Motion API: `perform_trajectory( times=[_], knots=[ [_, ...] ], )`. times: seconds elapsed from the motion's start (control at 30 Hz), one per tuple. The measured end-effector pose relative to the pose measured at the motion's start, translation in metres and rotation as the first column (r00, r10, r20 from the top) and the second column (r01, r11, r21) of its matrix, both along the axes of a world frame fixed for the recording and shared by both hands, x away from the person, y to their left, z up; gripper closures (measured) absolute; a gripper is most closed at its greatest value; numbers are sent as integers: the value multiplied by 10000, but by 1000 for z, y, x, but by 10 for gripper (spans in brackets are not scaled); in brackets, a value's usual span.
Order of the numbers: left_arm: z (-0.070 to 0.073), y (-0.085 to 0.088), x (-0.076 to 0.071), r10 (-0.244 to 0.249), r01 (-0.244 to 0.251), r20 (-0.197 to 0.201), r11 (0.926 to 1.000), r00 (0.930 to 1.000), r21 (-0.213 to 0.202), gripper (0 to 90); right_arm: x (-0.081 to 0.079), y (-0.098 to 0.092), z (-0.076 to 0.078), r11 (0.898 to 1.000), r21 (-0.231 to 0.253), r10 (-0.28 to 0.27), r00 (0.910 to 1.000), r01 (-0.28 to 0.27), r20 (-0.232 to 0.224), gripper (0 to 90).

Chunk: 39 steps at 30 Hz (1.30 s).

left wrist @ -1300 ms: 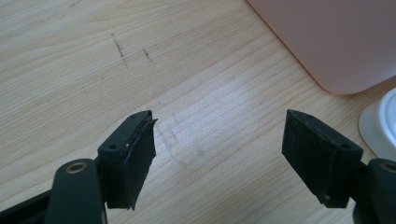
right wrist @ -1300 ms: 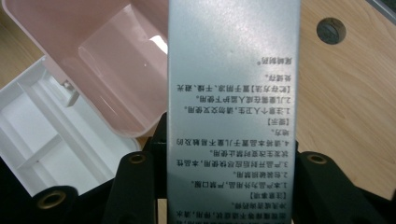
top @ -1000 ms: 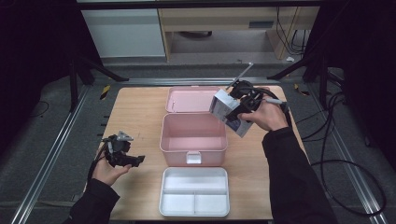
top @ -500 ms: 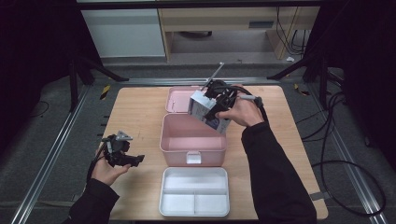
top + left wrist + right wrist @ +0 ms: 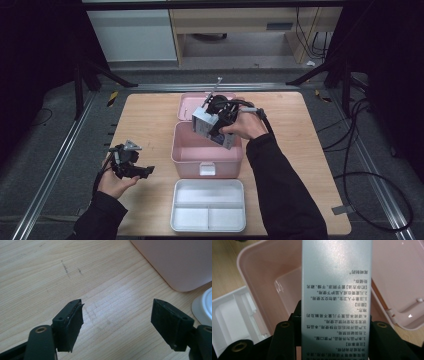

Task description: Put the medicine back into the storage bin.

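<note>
Cartons do not travel far in a second, yet this one has: the silver box (image 5: pixel 209 125), clamped between the jaws of the right gripper (image 5: pixel 218 120), was off to the right of the table a moment ago and has since come leftward and a little down, so that it now hangs over the open pink bin (image 5: pixel 207 154), tilted, not yet resting on anything inside. From the right gripper view the box (image 5: pixel 336 290) runs up between the two black jaws, printed side facing out (the lettering reads upside down from there), with the bin's bare floor (image 5: pixel 287 287) beneath it and the white divided tray (image 5: pixel 229 315) off to one side. I take this as a carry nearly done, with lowering and letting go left. The left gripper (image 5: pixel 131 162) has kept still near the table's left edge, jaws wide apart and holding nothing, above bare wood (image 5: pixel 100 277).
</note>
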State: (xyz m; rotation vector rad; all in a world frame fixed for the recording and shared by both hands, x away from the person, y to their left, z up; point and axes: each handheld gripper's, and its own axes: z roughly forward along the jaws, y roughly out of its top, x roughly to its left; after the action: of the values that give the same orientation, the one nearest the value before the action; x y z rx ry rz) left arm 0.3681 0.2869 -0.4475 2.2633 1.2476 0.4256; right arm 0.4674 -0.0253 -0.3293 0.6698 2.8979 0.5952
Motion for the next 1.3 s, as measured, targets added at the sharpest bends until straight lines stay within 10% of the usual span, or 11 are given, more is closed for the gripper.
perform_trajectory(
  times=[1.3],
  knots=[
    [1, 0, 0, -55, 55, 44, 10000, 10000, 14, 252, 5, 21, -78, 9936, -844, 675, 9930, -757, -972, 560]
  ],
)
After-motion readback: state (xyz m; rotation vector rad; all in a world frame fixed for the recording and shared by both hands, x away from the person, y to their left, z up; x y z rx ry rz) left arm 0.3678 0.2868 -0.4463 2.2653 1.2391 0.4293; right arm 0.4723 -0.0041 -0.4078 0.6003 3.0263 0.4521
